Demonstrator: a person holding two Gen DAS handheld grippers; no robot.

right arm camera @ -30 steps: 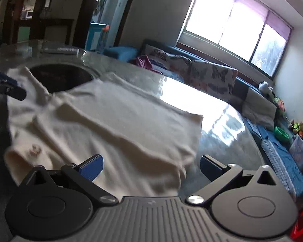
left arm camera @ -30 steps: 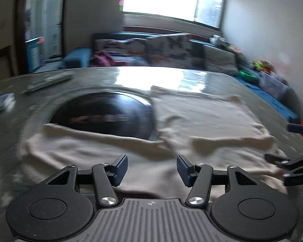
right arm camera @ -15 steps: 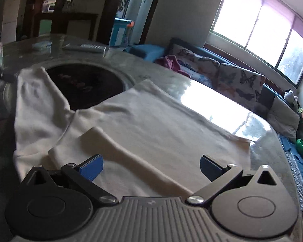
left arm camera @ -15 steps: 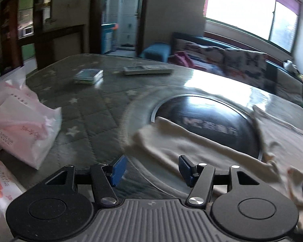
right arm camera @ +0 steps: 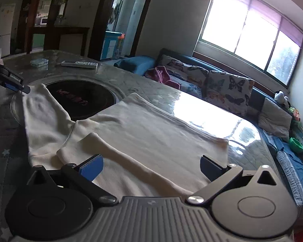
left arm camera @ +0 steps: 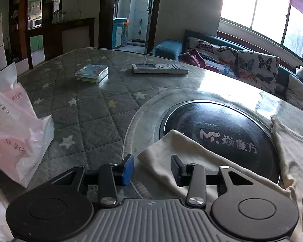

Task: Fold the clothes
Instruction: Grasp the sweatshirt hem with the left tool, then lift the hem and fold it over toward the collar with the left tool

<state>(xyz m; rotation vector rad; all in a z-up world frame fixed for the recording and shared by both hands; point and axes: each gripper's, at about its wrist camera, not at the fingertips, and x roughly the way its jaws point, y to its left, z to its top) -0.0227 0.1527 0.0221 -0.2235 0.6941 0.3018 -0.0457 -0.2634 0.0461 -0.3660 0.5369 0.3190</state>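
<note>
Worktop (left arm camera: 95,104): quilted grey star-print cover under a glossy sheet, with a round black inset plate (left arm camera: 222,137) at centre.

Cream garment (right arm camera: 151,141): spread flat across the worktop ahead of the right gripper, body toward 1 o'clock, one sleeve (left arm camera: 177,153) reaching across the near edge of the black plate. A second sleeve is folded over the body near 10 o'clock in the right wrist view.

Right gripper (right arm camera: 151,165): held low and level over the garment's near hem, jaws spread wide, holding nothing.

Left gripper (left arm camera: 152,167): level, pointing at 12 o'clock, jaws partly open on either side of the sleeve end, not closed on it.

Pink plastic bags (left arm camera: 16,129): at 9 o'clock.

Remote control (left arm camera: 159,68) at 12 o'clock, small clear box (left arm camera: 92,73) at 11 o'clock.
</note>
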